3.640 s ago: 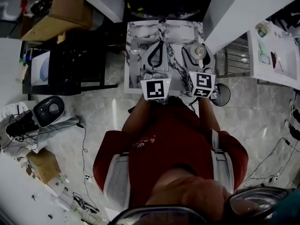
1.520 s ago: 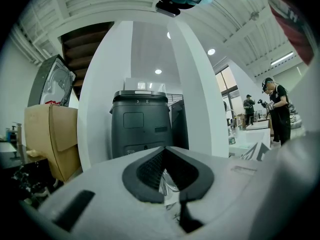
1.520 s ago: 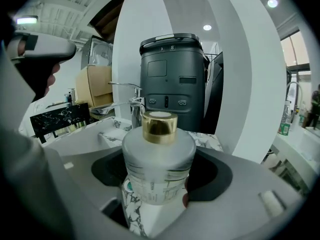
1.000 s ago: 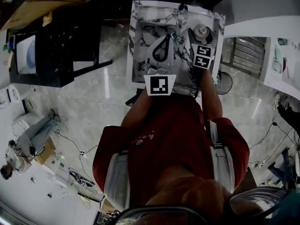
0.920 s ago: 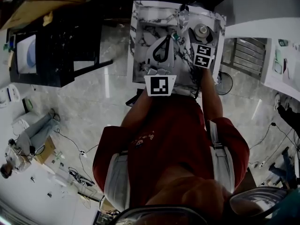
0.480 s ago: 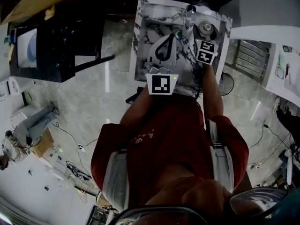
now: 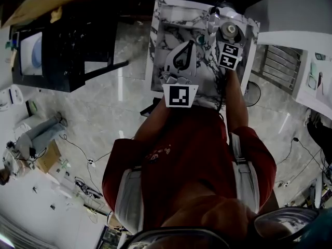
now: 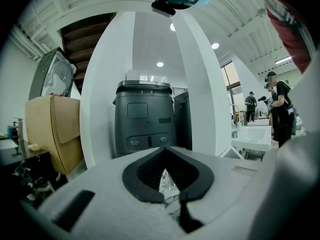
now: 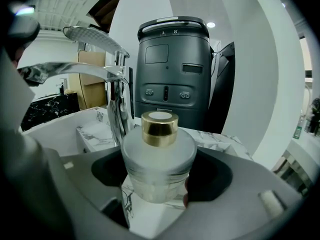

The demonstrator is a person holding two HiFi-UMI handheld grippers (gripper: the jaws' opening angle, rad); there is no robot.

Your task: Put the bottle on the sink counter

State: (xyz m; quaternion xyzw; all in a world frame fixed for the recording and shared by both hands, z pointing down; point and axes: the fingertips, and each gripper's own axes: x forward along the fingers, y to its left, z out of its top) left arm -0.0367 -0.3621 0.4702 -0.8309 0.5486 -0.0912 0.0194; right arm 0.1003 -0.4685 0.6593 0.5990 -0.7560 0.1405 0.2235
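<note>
A white veined marble sink tabletop point(image 7: 166, 35) lies under the right hand-held gripper point(image 9: 162, 176), which pinches a frosted glass bottle with gold cap point(image 9: 159, 151). The chrome faucet point(image 9: 117, 99) just left of it could get knocked, and a tilted release might topple the bottle. The left hand-held gripper point(image 8: 167, 154) is pressed together, empty

The frosted white bottle point(image 9: 159, 166) has a gold cap point(image 9: 159, 128); the counter point(image 7: 165, 35) is grey-veined white marble.

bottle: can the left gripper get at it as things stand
Probably not. The right gripper clamps the bottle from both sides, with the faucet close beside it. The left gripper is shut and sits further back over the sink counter.
</note>
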